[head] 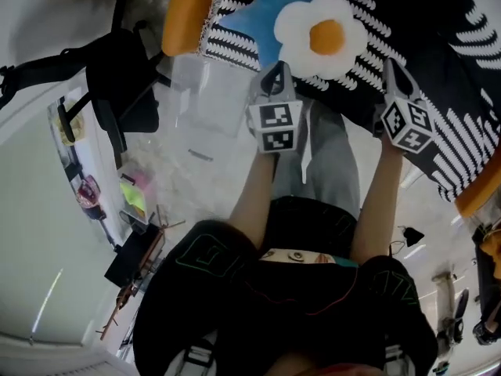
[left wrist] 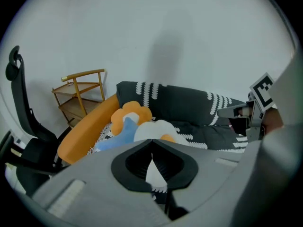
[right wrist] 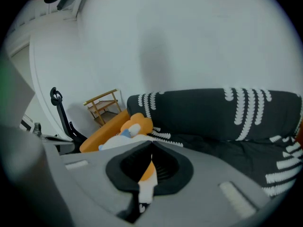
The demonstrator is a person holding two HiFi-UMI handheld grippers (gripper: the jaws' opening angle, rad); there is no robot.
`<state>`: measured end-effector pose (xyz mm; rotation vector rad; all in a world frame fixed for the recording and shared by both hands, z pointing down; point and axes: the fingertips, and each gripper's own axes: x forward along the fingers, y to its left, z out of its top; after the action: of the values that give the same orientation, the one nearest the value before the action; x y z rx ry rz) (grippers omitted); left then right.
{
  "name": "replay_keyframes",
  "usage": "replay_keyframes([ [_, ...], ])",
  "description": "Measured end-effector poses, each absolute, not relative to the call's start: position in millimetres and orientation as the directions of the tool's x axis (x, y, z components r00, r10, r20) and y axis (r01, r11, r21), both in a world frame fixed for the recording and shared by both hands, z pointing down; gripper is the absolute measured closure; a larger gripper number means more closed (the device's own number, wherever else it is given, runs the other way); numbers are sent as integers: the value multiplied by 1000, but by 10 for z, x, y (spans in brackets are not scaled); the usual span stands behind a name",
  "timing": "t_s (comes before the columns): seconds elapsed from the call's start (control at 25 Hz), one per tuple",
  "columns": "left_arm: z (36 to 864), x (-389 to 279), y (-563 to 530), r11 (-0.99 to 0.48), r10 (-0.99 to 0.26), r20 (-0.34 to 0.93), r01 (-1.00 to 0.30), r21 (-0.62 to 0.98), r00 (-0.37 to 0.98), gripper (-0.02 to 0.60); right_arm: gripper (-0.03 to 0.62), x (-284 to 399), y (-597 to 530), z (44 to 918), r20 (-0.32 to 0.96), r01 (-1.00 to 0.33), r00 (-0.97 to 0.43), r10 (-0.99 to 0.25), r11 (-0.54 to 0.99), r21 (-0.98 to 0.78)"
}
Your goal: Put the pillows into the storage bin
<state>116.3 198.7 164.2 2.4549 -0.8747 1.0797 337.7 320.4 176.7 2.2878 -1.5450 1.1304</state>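
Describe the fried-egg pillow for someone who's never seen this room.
Start at the black sofa with white markings. Near its orange armrest lies a cluster of pillows. The fried-egg pillow is the white blob with an orange centre, beside the blue pillow.

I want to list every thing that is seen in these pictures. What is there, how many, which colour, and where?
sofa: 1, black with white pattern, ahead of the person
long cushion: 1, orange, at the sofa's left end
egg-shaped pillow: 1, white with orange centre, on the sofa seat
blue pillow: 1, blue, left of the egg-shaped pillow
flower-shaped pillow: 1, orange, behind the blue pillow
storage bin: 1, clear, on the floor by the long cushion
office chair: 1, black, on the floor at left
shelf: 1, wooden, by the wall
forearms: 2, stretched towards the sofa
left tool: 1, grey, shut, empty
right tool: 1, grey, shut, empty
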Motion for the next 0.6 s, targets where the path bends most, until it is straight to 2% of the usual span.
replay_keyframes([
  [0.28,2560,1042,2159,-723,-390,837,-691,-19,384,563,591,3368,3388,2958,736,-835,106,-669,-462,-299],
  [0.36,2736,989,2244,-701,-387,852,-712,-25,352,542,591,3369,3393,3165,745,-846,74,-663,-436,-305],
  [0.4,2806,977,2269,-692,-383,859,-722,-22,341,520,555,3371,3368,3255,749,-852,49,-660,-419,-313],
  [0.44,2870,964,2288,-682,-377,865,-731,-17,332,492,470,3368,3335,3349,756,-857,18,-655,-400,-325],
  [0.48,2932,944,2309,-672,-371,871,-740,-13,322,469,438,3362,3302,3445,764,-861,-14,-645,-381,-337],
  [0.6,3120,897,2344,-645,-362,881,-764,-3,303,418,410,3385,3180,3711,782,-879,-78,-619,-328,-347],
])
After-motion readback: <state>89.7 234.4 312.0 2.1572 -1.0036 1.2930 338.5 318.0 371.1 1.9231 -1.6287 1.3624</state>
